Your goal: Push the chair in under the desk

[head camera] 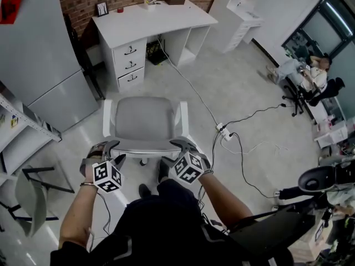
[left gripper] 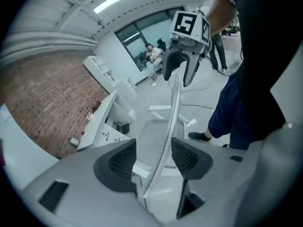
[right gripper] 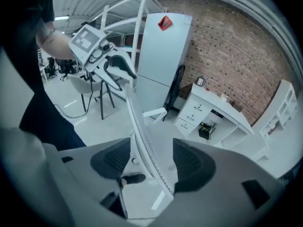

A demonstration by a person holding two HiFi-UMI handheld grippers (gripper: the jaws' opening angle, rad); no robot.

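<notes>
Closest to us, the left gripper [head camera: 112, 151] stands wide open astride the top edge of the chair [head camera: 145, 118], pads clear of the backrest on both sides. The right gripper [head camera: 176, 151] straddles the same edge, equally open and clamping nothing. We judge that pushing with unclamped jaws could let the rim slip out or swing the chair.

Ahead of the left gripper, the drawers [head camera: 130, 65] could catch an armrest [head camera: 107, 118]. The table [head camera: 150, 21] stands well ahead, its kneehole [head camera: 169, 46] ahead of the right gripper with a dark box [head camera: 155, 52] inside. Bare floor [head camera: 244, 76] lies between. Right of the right gripper, the cable [head camera: 191, 87] and power strip [head camera: 223, 131] could snag the chair's base.
</notes>
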